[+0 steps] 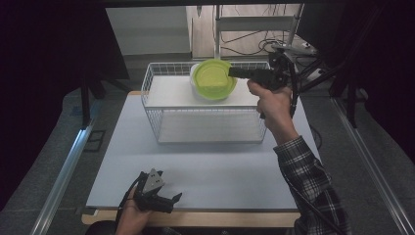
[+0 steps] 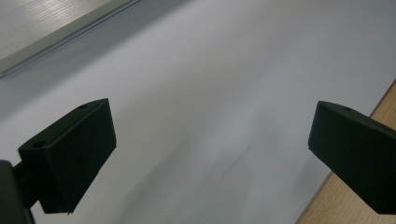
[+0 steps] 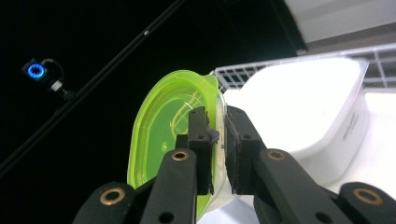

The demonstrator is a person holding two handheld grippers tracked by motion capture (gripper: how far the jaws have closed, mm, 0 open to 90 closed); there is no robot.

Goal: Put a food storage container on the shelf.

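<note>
the right gripper (image 1: 234, 73) pinches the rim of a green lid (image 1: 211, 78) on a white container (image 3: 308, 116) atop the wire basket (image 1: 205, 125). the thin-edge grip could slip, dropping the lid. the left gripper (image 1: 169, 199) rests spread and empty on the table (image 1: 220, 166).

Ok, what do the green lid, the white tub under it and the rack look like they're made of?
Green lid: translucent glossy plastic; light passes through it, and the right tongs pinch its rim. White tub: milky, smooth plastic, probably. Rack: thin white-coated wire grid, likely metal.
</note>
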